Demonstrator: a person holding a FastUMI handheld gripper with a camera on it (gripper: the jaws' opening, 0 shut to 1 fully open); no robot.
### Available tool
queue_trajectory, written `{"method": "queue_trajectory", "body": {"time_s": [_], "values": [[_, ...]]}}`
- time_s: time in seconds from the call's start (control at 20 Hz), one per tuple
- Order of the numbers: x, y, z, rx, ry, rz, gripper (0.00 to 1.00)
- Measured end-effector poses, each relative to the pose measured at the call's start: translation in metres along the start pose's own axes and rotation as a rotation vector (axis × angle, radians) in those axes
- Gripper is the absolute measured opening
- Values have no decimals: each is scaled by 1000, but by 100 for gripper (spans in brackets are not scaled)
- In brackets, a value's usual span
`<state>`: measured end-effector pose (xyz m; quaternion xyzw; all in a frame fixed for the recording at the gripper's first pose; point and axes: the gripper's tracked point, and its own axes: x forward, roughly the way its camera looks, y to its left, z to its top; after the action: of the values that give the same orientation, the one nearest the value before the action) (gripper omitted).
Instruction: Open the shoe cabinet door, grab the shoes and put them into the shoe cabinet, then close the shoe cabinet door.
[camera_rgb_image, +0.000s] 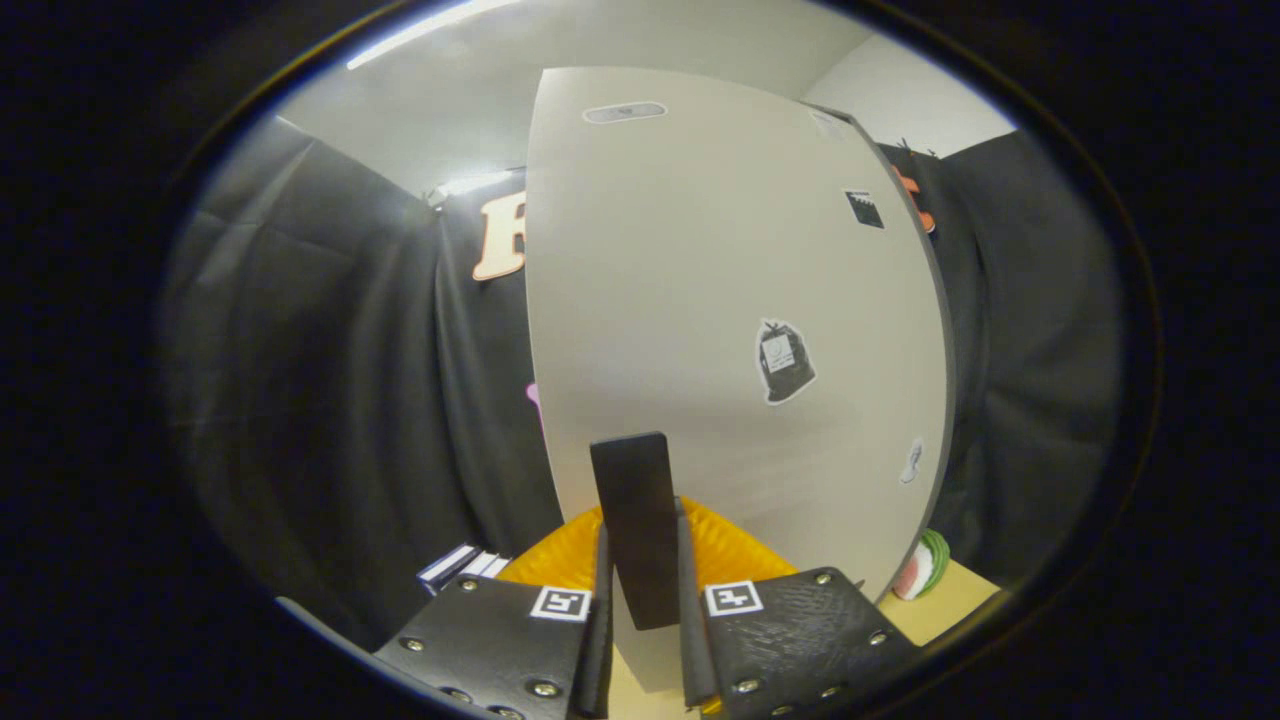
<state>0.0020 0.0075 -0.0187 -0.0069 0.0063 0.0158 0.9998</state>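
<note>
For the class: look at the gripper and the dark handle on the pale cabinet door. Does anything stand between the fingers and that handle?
Nothing visible does. The flat dark rectangular handle of the pale grey shoe cabinet door already sits between the fingers of the gripper, which appear closed against its two sides.

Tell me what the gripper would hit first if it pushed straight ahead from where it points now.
The gripper fingers are already closed on the dark flat door handle; straight ahead it would meet the pale grey cabinet door panel right behind it, though depth is hard to judge.
</note>
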Motion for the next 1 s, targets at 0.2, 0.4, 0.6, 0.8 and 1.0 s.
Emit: {"method": "queue_trajectory", "body": {"time_s": [0.2, 0.4, 0.6, 0.8, 1.0], "values": [[-25, -10, 2, -1, 11, 29, 27], [-47, -25, 6, -8, 17, 60, 27], [-69, -43, 13, -23, 26, 85, 27], [-90, -69, 19, -19, 29, 97, 27], [-114, -92, 22, -26, 23, 97, 27]]}}
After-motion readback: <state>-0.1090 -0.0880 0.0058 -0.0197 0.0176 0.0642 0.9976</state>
